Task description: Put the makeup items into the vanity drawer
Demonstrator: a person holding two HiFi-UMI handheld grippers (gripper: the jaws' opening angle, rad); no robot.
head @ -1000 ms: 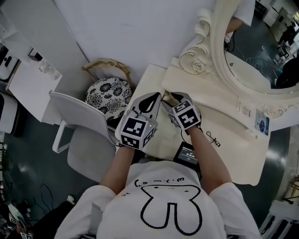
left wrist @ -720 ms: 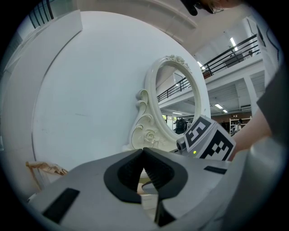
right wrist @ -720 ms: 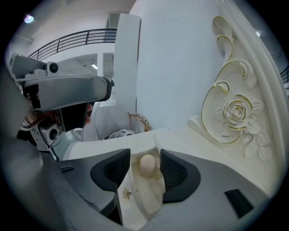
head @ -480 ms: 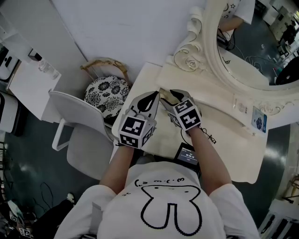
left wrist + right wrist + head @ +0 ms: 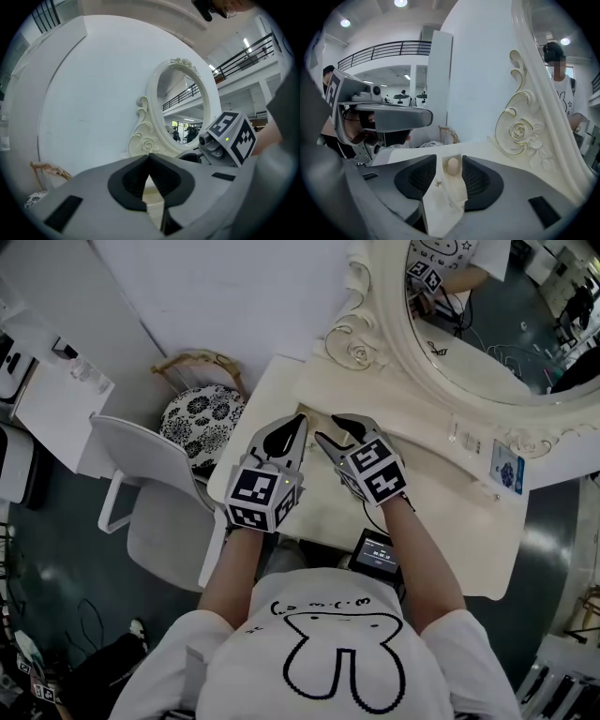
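Observation:
Both grippers hover side by side over the left end of the cream vanity table (image 5: 450, 521). My left gripper (image 5: 298, 420) is shut with its tips touching and nothing in it; its own view shows the same closed left gripper (image 5: 149, 155). My right gripper (image 5: 331, 430) points at the vanity's raised back ledge. In the right gripper view the right gripper (image 5: 453, 159) is open a little, with a small cream drawer knob (image 5: 453, 164) sitting in the narrow gap between the pads. Whether the pads touch the knob is unclear. No makeup item is clearly visible.
An ornate oval mirror (image 5: 487, 324) stands at the back of the vanity, with a few small items (image 5: 469, 442) and a blue card (image 5: 506, 474) on its ledge. A white chair (image 5: 150, 493) and a patterned round stool (image 5: 202, 418) stand to the left. A dark device (image 5: 375, 551) is at the near edge.
Both grippers have drifted slightly left and toward the vanity's back ledge as the head view shifted. The jaws look the same as before.

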